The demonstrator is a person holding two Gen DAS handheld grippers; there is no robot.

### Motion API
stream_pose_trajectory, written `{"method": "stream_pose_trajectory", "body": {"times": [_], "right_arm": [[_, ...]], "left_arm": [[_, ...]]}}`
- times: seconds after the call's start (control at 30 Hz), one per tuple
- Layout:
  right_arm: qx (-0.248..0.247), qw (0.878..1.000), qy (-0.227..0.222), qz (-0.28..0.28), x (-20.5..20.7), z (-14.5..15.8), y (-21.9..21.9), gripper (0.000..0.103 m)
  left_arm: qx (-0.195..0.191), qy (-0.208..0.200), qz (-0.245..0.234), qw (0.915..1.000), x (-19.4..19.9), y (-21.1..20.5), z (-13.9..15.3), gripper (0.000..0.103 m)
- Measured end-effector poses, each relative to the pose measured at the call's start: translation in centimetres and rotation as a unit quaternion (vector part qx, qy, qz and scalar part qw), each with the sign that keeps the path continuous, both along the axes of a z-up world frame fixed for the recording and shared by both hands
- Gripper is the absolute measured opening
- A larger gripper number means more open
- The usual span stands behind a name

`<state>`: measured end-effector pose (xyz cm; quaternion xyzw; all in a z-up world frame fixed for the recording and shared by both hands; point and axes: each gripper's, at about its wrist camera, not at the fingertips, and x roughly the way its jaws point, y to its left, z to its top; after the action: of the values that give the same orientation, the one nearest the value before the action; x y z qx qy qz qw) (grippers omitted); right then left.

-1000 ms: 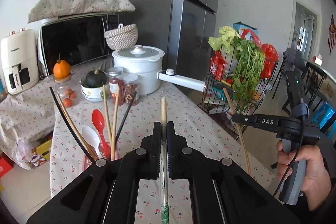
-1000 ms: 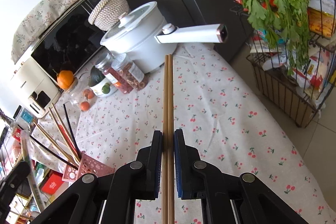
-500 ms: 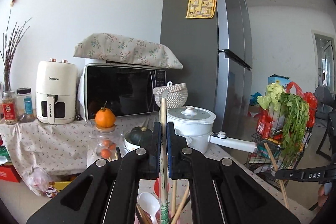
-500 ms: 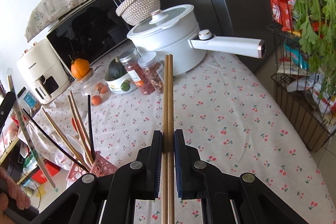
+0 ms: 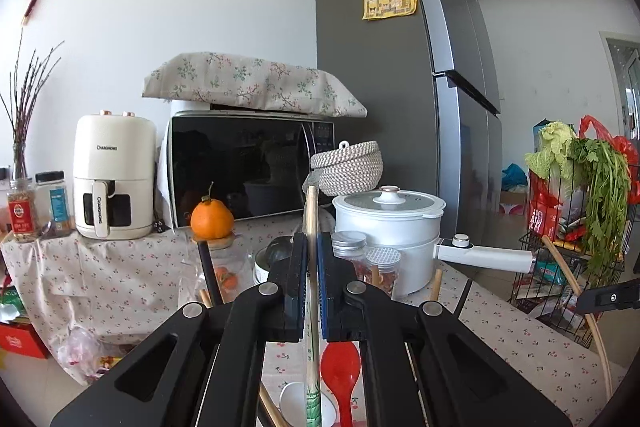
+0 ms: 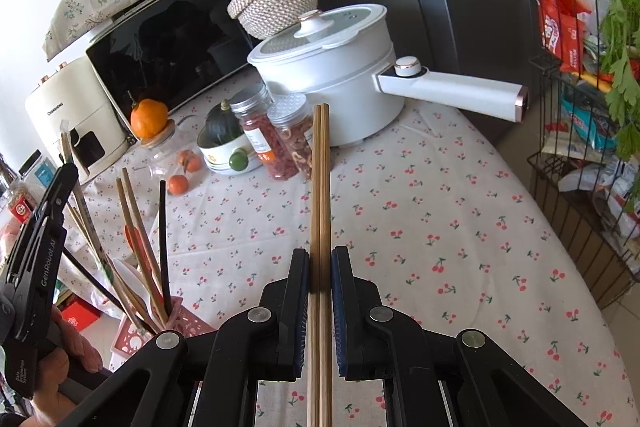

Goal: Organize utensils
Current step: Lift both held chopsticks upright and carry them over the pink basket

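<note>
Biggest change: the left tool (image 5: 312, 247) has swung from looking down at the tabletop (image 6: 440, 211) to nearly level, now right above the pink holder (image 6: 132, 337), clamped on one pale chopstick (image 5: 311, 211). So a drop-in looks close. Right tool (image 6: 320, 267) pinches a brown chopstick pair (image 6: 321, 187) beside that holder. Readable: "CHANGHONG" on the air fryer (image 5: 114, 179), "GenRobot.AI" on the left tool.

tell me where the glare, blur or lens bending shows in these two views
Left wrist view: the tall grey fridge bows inward from fisheye bending, corners go black, and the black microwave door mirrors the room. Right wrist view: sharp, daylight sheens the white lidded pot; the cherry-print tablecloth curves.
</note>
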<state>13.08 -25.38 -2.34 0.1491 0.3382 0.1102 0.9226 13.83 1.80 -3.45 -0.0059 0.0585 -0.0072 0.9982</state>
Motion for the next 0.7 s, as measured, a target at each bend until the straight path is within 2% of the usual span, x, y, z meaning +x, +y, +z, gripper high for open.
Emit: {"method": "stream_pose_trajectory", "body": {"times": [0.13, 0.27, 0.33, 0.4, 0.5, 0.7], "right_arm": [[0.001, 1.000, -0.021, 0.002, -0.4, 0.6, 0.6, 0.008], [0.010, 0.999, -0.046, 0.003, -1.1, 1.3, 1.3, 0.008], [0.011, 0.998, -0.058, 0.004, -1.5, 1.6, 2.0, 0.008], [0.010, 0.997, -0.073, 0.008, -1.9, 2.0, 2.8, 0.008], [0.005, 0.996, -0.093, 0.015, -2.5, 2.5, 4.4, 0.008], [-0.014, 0.988, -0.152, 0.034, -2.9, 4.1, 10.6, 0.008]], "left_arm": [[-0.014, 0.034, 0.005, 0.9993, -0.5, 0.6, -0.4, 0.006], [-0.030, 0.060, 0.019, 0.9976, -2.3, 1.4, 0.7, 0.008], [-0.043, 0.081, 0.029, 0.9954, -3.2, 2.1, 1.6, 0.015], [-0.061, 0.115, 0.031, 0.9910, -3.8, 3.1, 2.4, 0.036], [-0.080, 0.162, 0.047, 0.9824, -4.6, 4.7, 3.2, 0.057], [-0.079, 0.262, 0.039, 0.9611, -4.1, 7.4, 2.0, 0.068]]}}
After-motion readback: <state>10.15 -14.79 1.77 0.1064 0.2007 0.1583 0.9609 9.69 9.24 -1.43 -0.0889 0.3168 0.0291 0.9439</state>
